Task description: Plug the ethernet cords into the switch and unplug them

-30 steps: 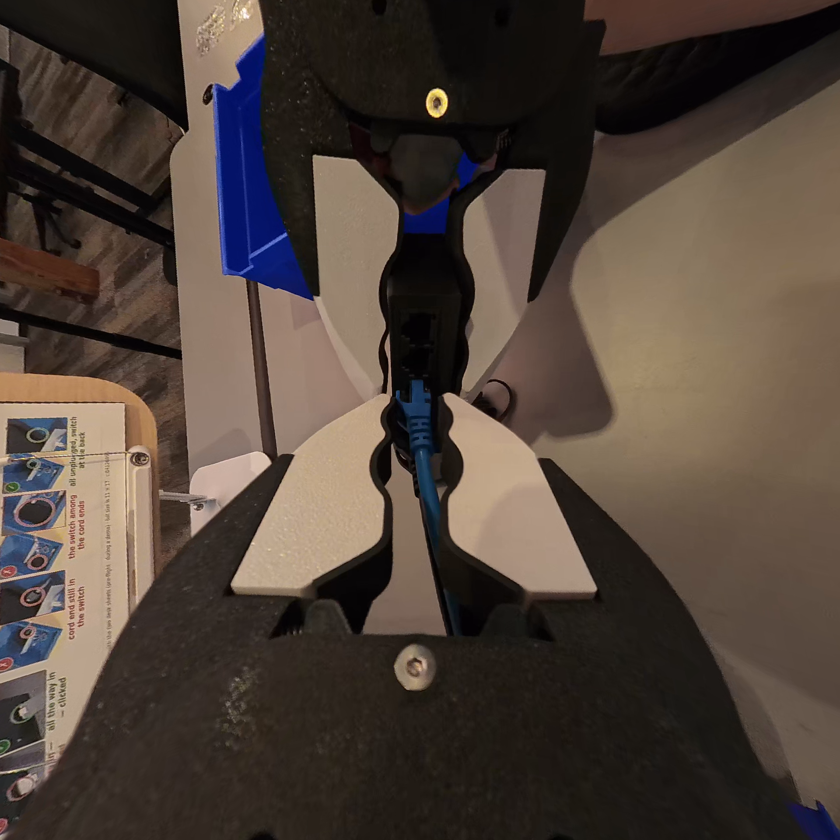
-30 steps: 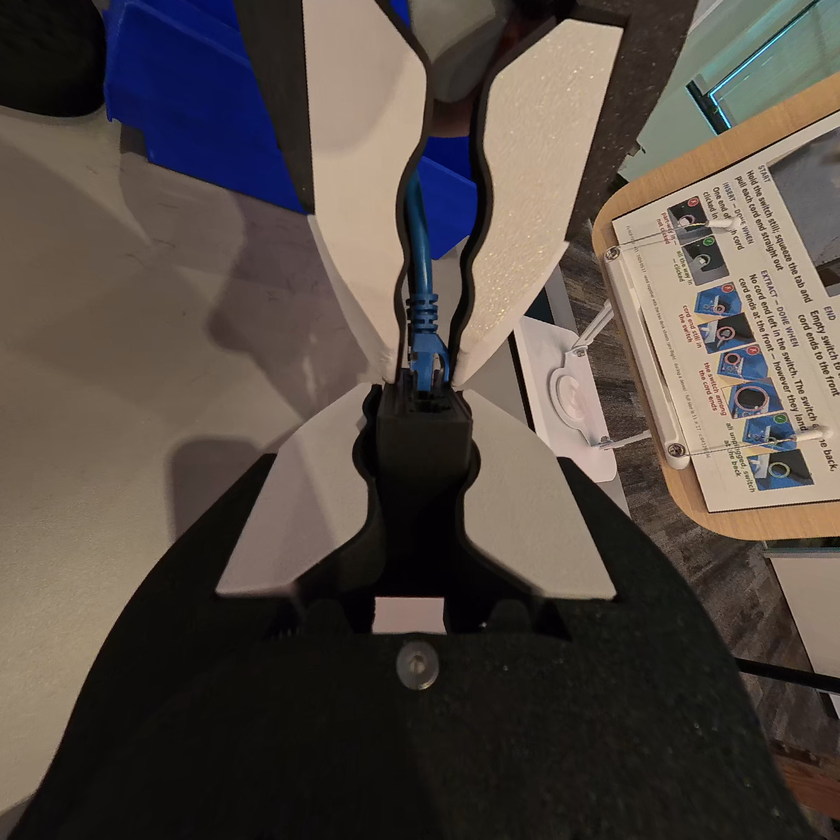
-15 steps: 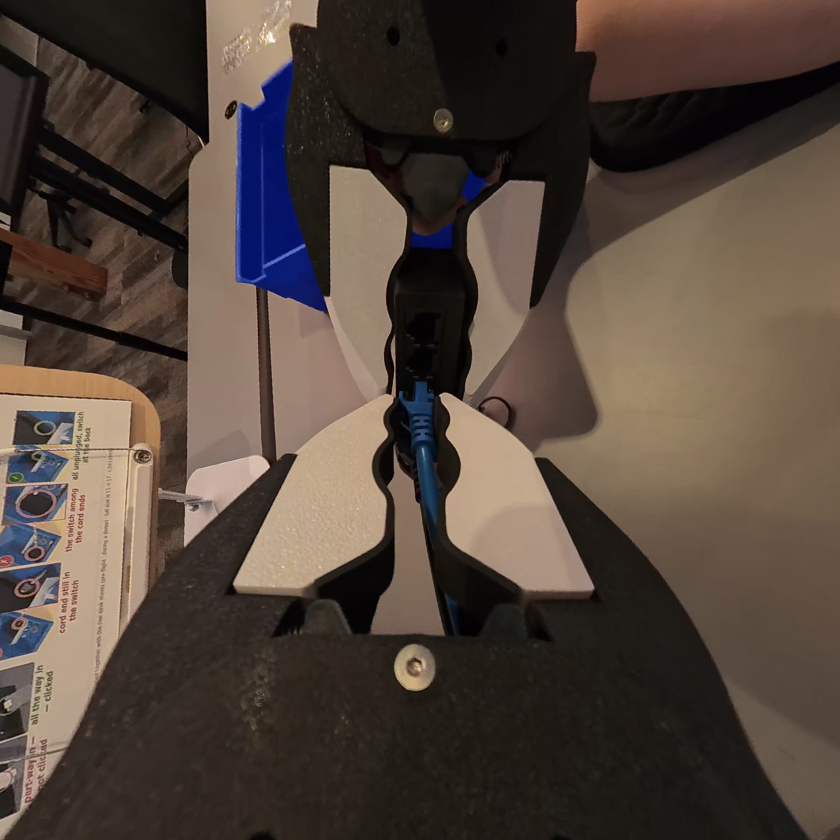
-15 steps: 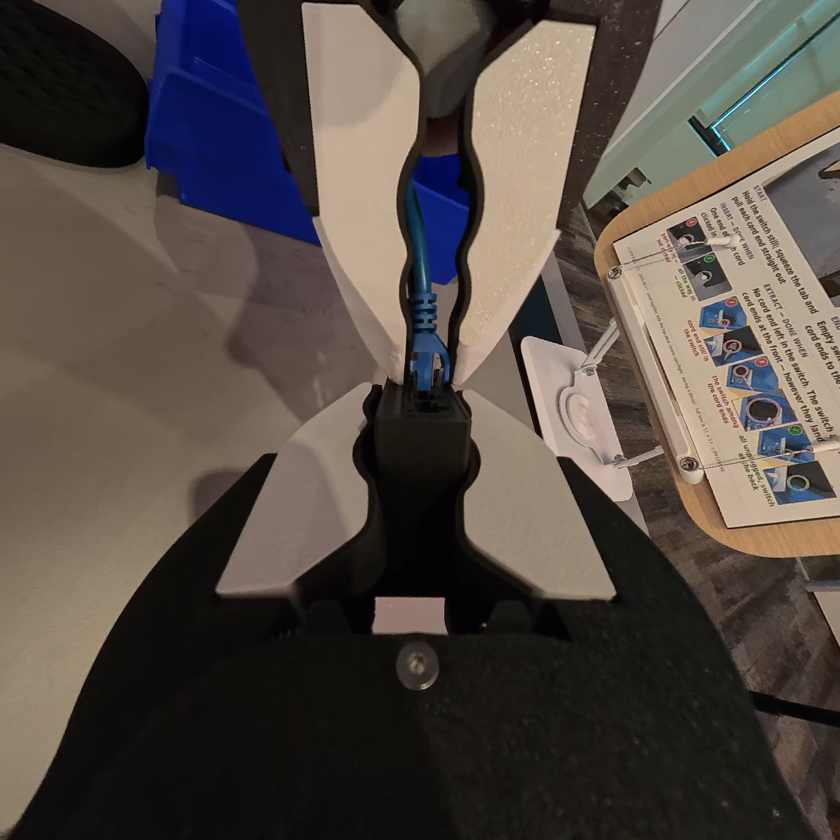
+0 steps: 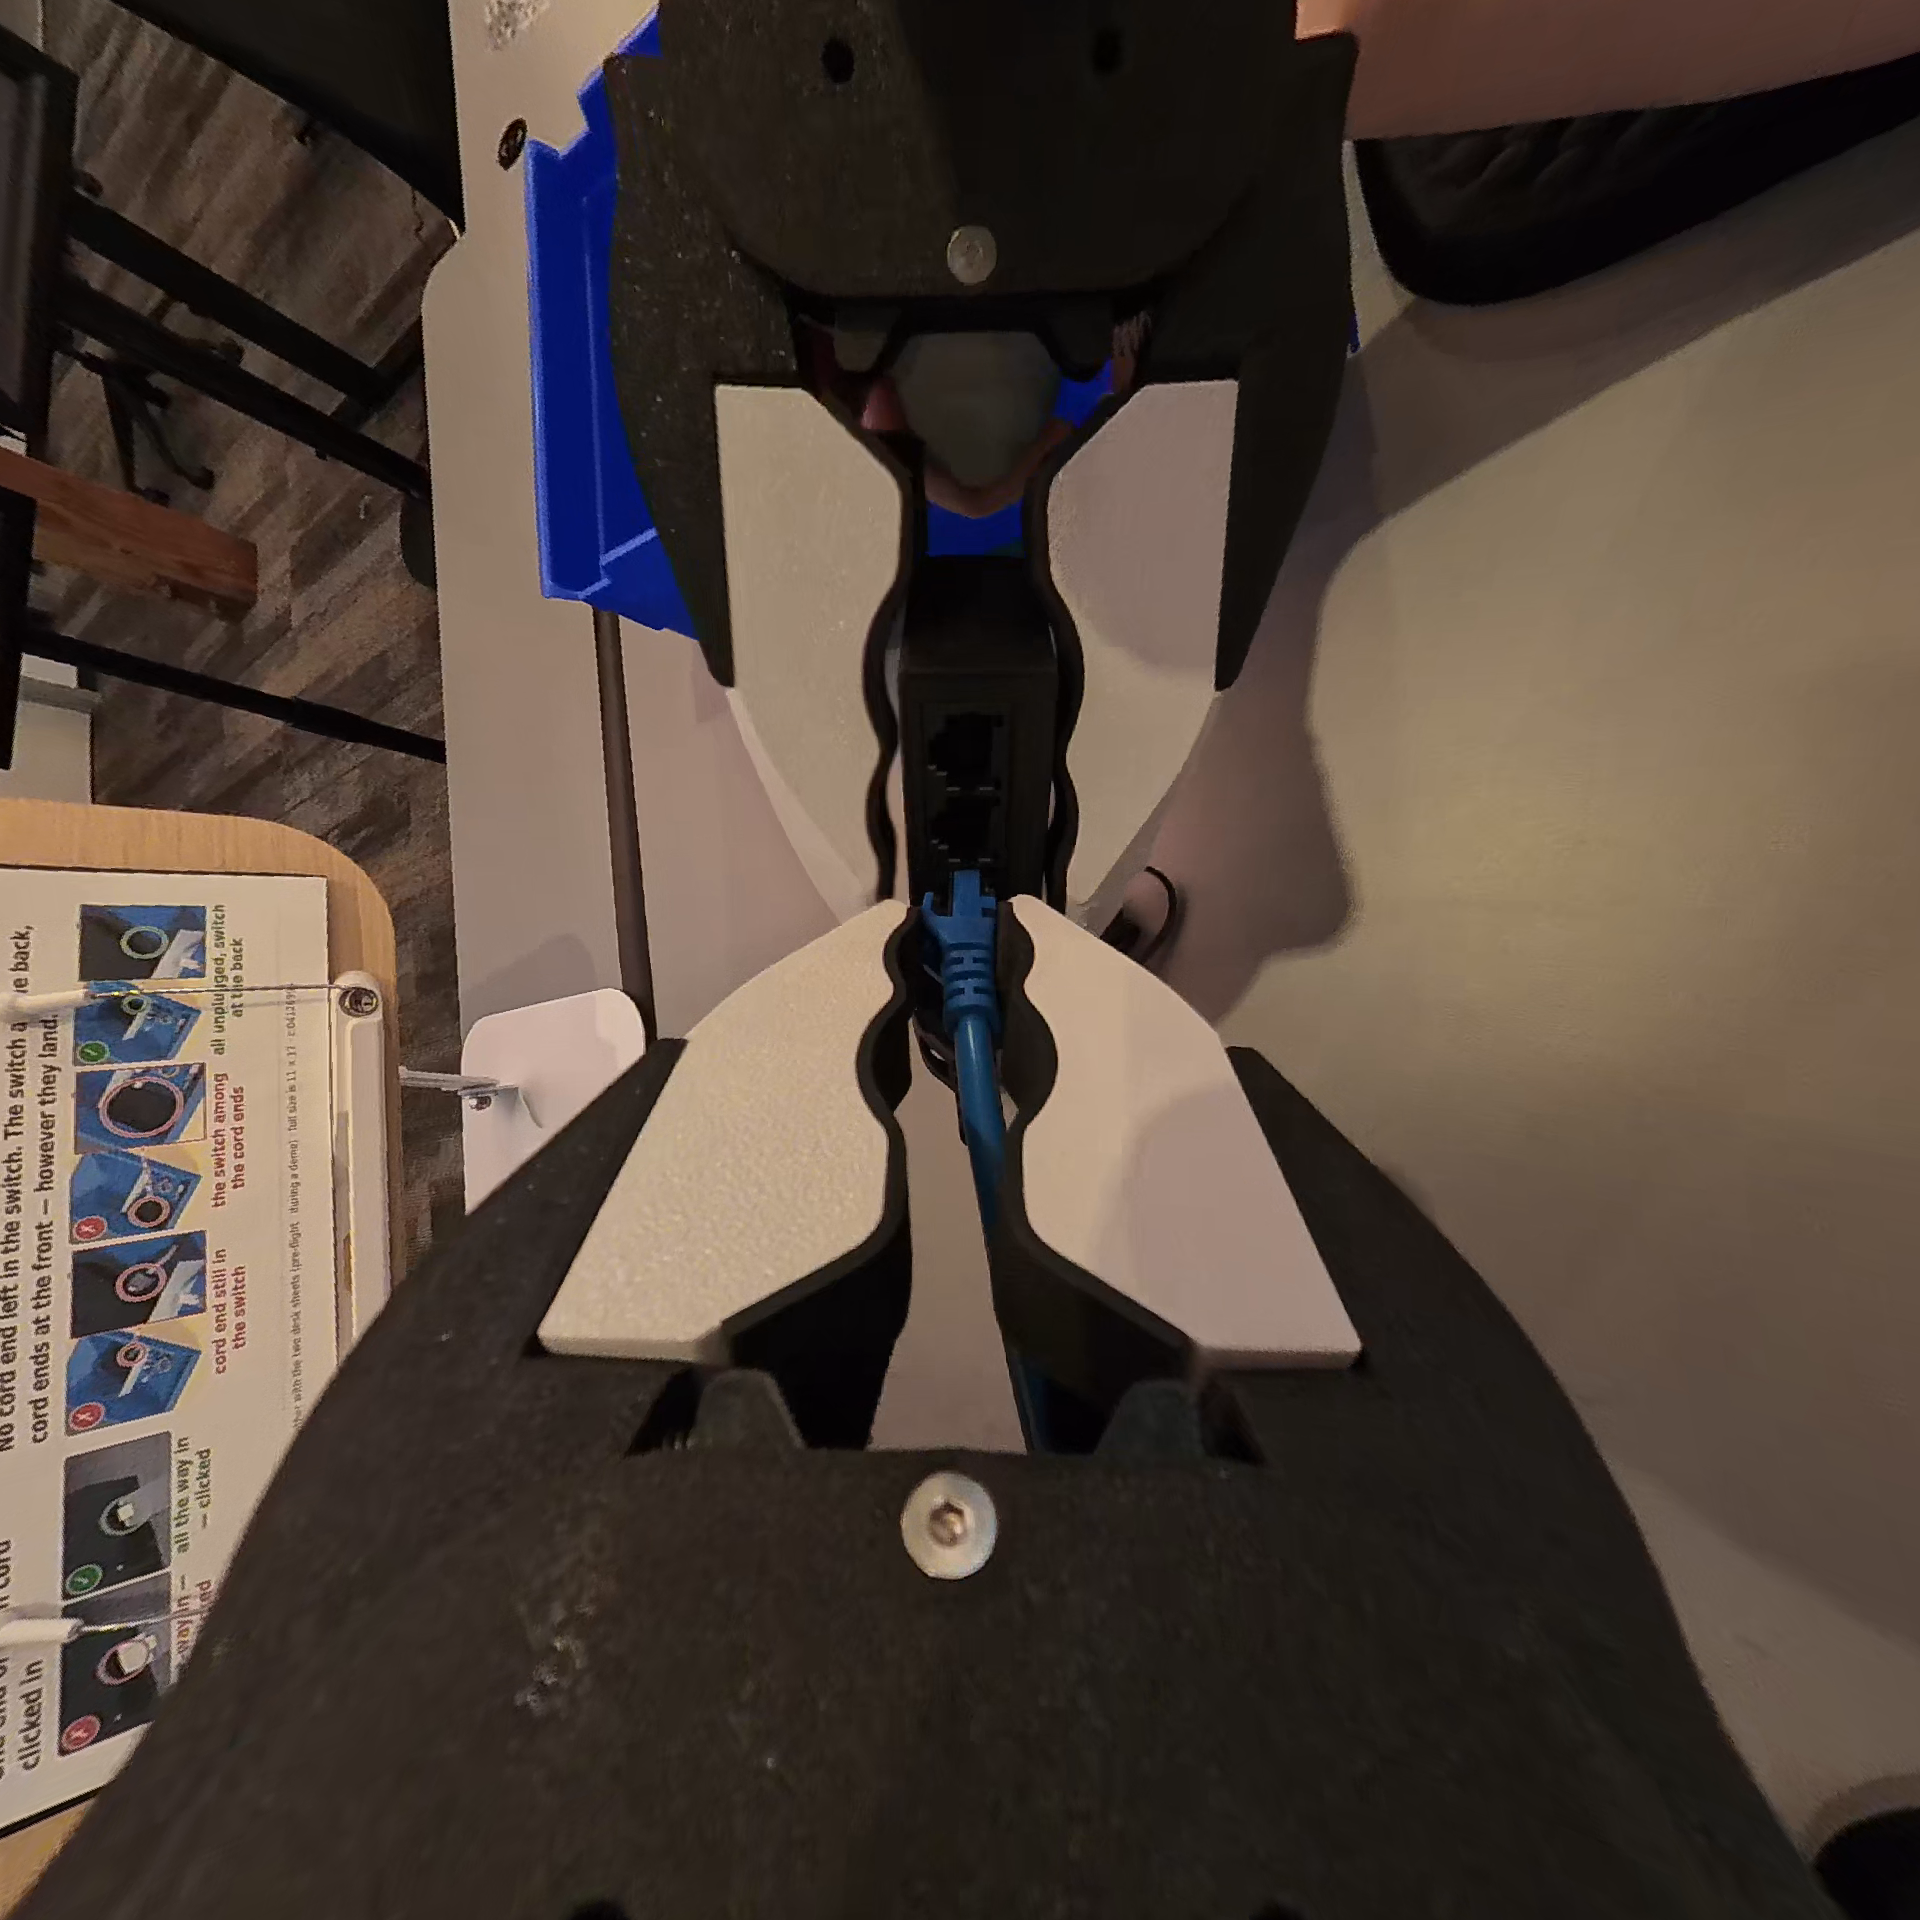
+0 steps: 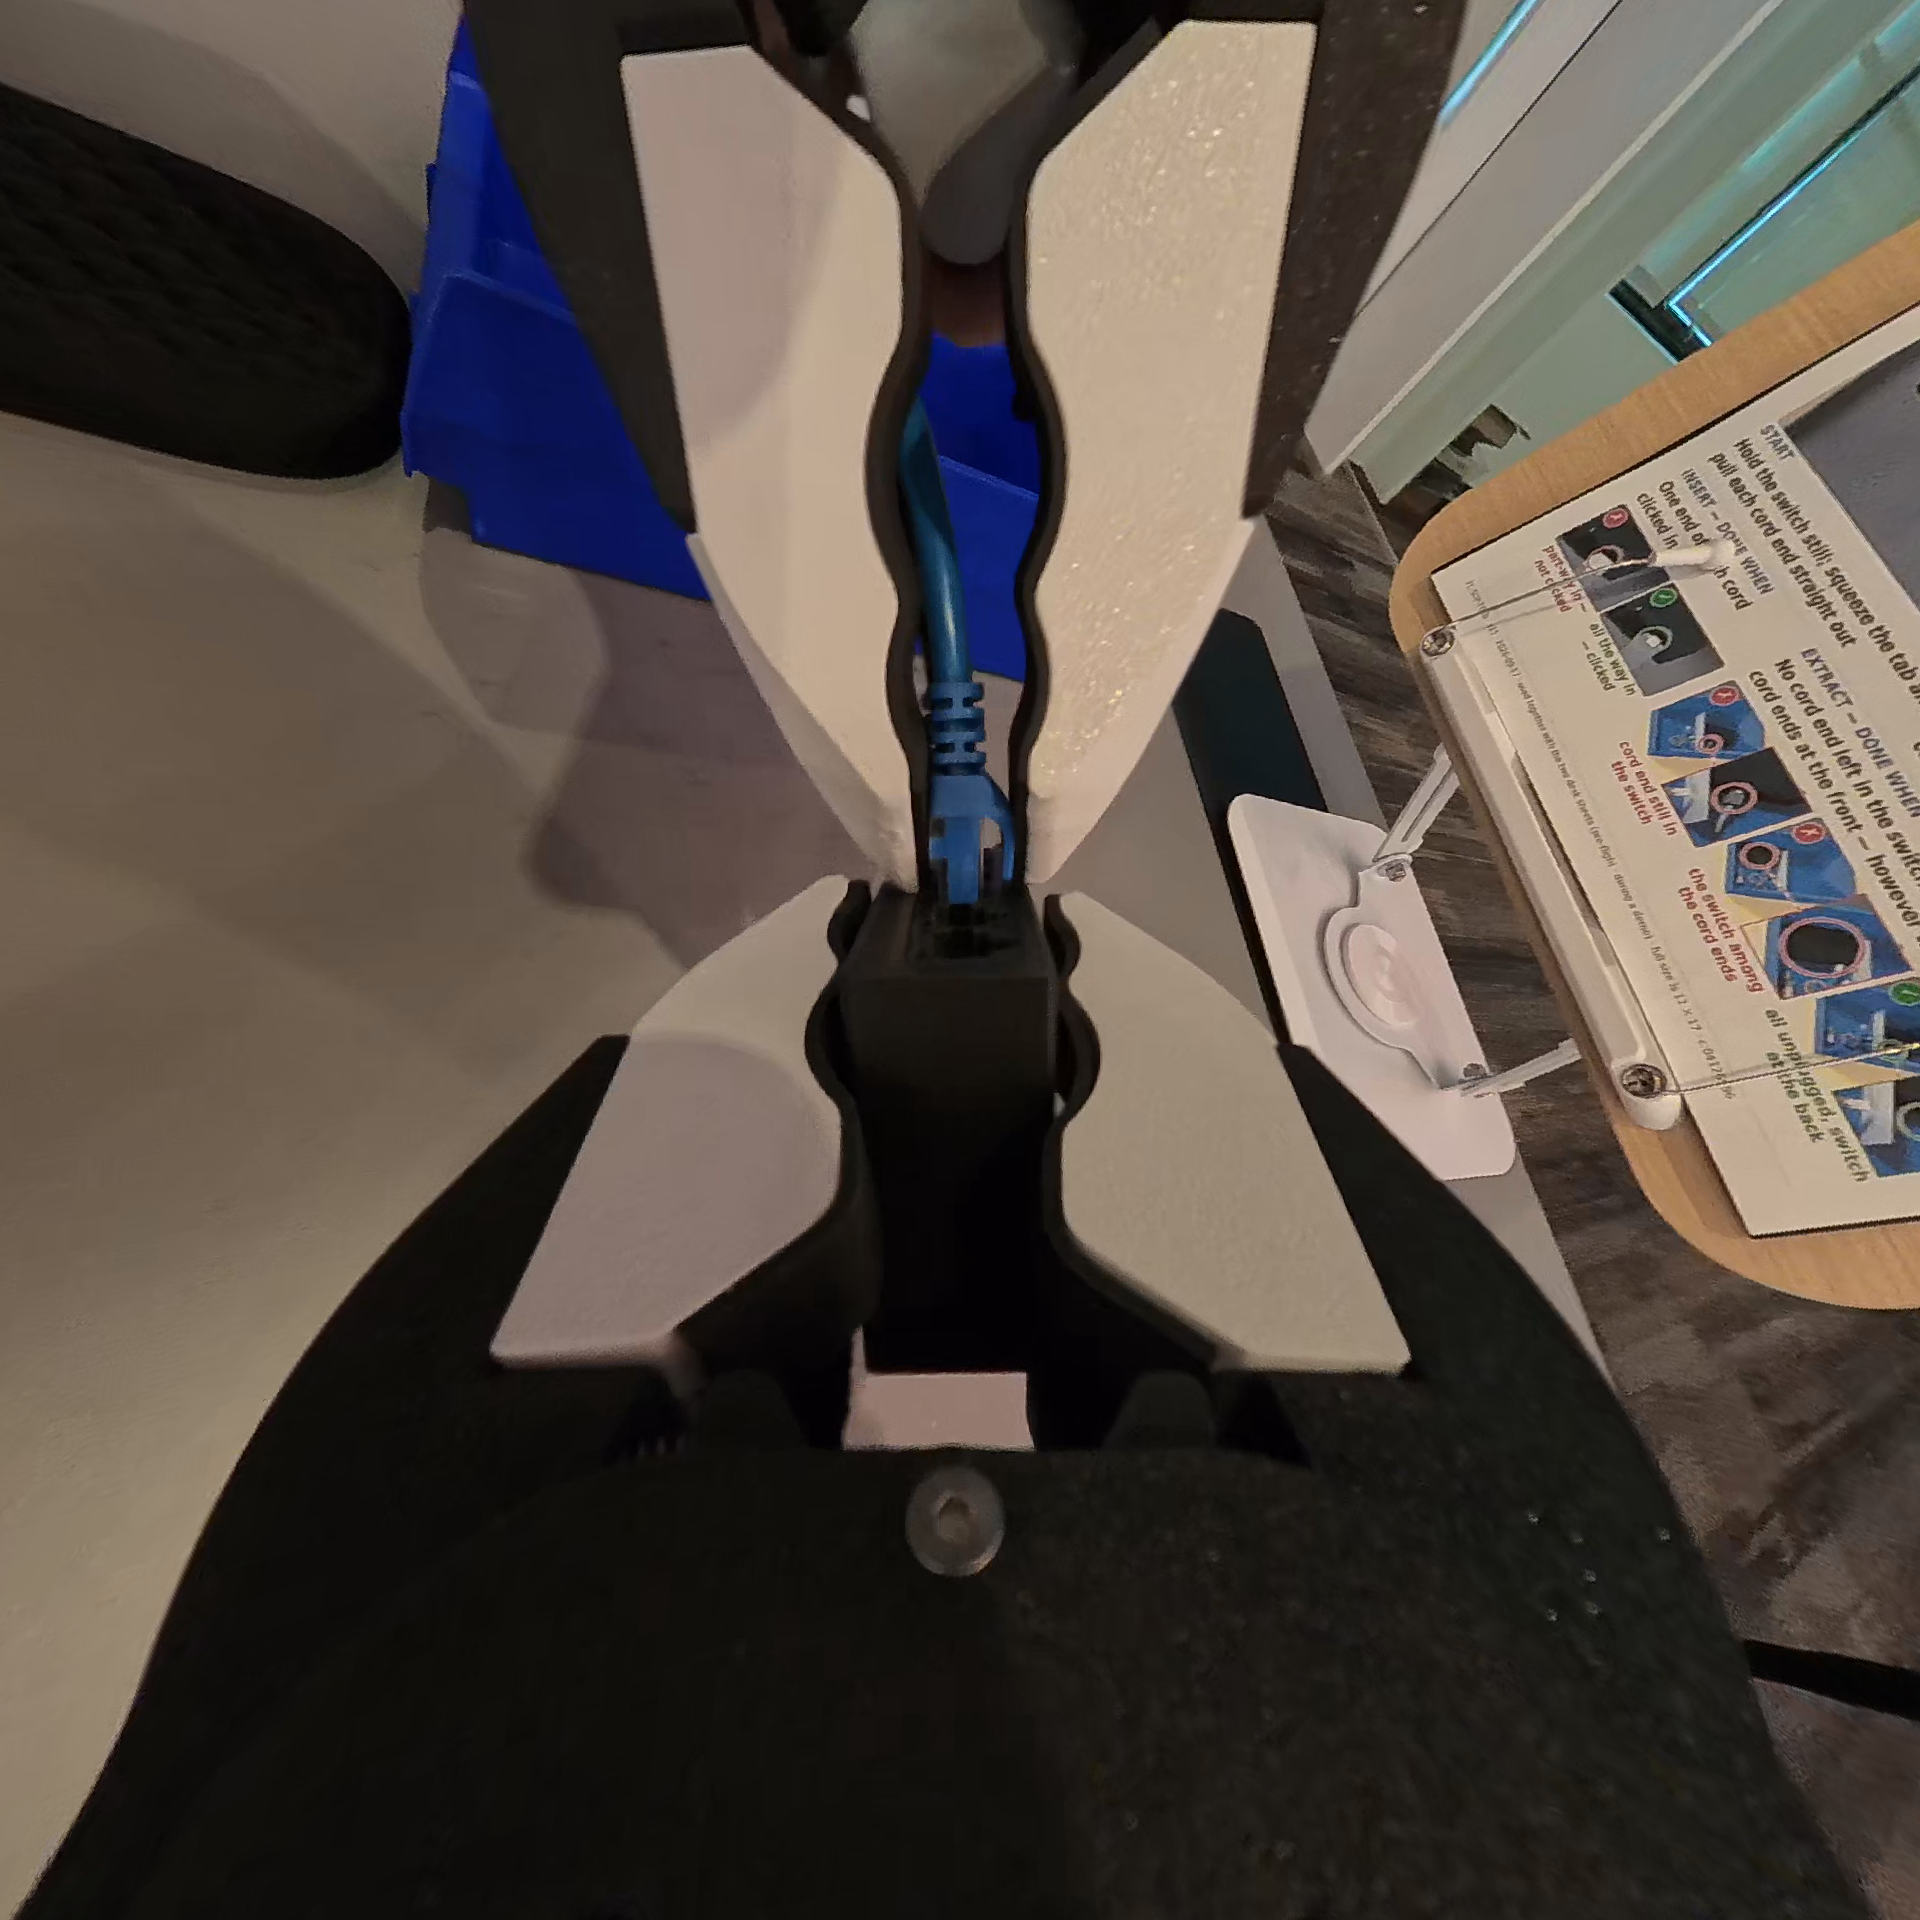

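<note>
Left wrist view: left gripper [image 5: 961,914] clamped on the blue ethernet cord [image 5: 975,1049], both white fingers [image 5: 790,1122] pressed against the ribbed boot just behind the plug. Plug tip touching the lowest port of the black switch [image 5: 975,727], at the mouth of the port; how deep it sits, not possible to tell. Two more ports visible above it, dark and without a cord. Switch held upright between the fingers of the right gripper [image 5: 975,894], which comes in from the top of the view. Behind, a blue bin [image 5: 582,395] on the pale table [image 5: 1558,935]. At the left edge, an instruction sheet [image 5: 156,1247] on a wooden board [image 5: 358,935], with a white stand [image 5: 540,1081] just beside it.

Right wrist view: right gripper [image 6: 951,914] closed on the black switch [image 6: 951,1039], dark inner faces of both fingers [image 6: 717,1122] pressed on its two sides. Blue ethernet cord [image 6: 951,644] coming down from above, its plug [image 6: 966,842] meeting the top port of the switch. Left gripper [image 6: 961,831] opposite, fingers closed tight around the plug boot, fingertips nearly touching the tips of the right gripper. Blue bin [image 6: 499,395] behind on the left, a black rounded object [image 6: 187,312] near it on the table [image 6: 260,935]. On the right, instruction sheet [image 6: 1714,779] on the wooden board [image 6: 1455,582] and the white stand [image 6: 1371,987].
</note>
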`<state>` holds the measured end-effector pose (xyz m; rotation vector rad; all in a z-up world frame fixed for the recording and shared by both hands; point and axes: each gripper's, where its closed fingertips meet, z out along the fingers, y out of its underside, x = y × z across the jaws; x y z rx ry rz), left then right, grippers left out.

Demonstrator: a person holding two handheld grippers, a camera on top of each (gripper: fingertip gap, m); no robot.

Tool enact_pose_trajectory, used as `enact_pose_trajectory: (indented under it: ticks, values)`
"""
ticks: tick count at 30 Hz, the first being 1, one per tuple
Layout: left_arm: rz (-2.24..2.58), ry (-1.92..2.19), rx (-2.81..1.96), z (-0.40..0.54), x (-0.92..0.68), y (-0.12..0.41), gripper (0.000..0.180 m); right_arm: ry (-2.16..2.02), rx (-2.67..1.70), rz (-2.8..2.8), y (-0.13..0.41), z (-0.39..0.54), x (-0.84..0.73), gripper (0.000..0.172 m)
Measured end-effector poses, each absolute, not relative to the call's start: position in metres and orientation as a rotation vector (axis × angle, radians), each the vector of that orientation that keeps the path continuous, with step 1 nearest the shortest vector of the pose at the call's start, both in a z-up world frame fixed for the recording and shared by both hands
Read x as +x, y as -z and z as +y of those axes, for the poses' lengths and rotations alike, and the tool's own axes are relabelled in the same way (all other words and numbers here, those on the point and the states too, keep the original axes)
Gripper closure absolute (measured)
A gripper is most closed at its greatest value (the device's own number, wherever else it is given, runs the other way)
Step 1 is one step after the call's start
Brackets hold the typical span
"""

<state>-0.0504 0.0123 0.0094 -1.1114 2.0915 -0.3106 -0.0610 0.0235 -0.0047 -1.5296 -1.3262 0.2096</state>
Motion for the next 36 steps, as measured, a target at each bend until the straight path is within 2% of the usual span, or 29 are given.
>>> enact_pose_trajectory:
  ticks: [3,10,13,36]
  values:
    - [2.100,0.306,-1.121,0.011,-0.050,-0.007,0.168,-0.239,-1.538,-1.309,0.004,0.024,-0.062,0.130]
    - [2.102,0.295,-1.121,0.010,-0.048,-0.008,0.168,-0.187,-1.543,-1.337,0.004,0.023,-0.059,0.134]
    - [2.108,0.283,-1.122,0.010,-0.049,-0.006,0.169,-0.146,-1.547,-1.379,0.010,0.021,-0.060,0.142]
    - [2.164,0.243,-1.075,0.002,-0.068,-0.014,0.168,-0.121,-1.511,-1.398,0.002,0.014,-0.075,0.142]
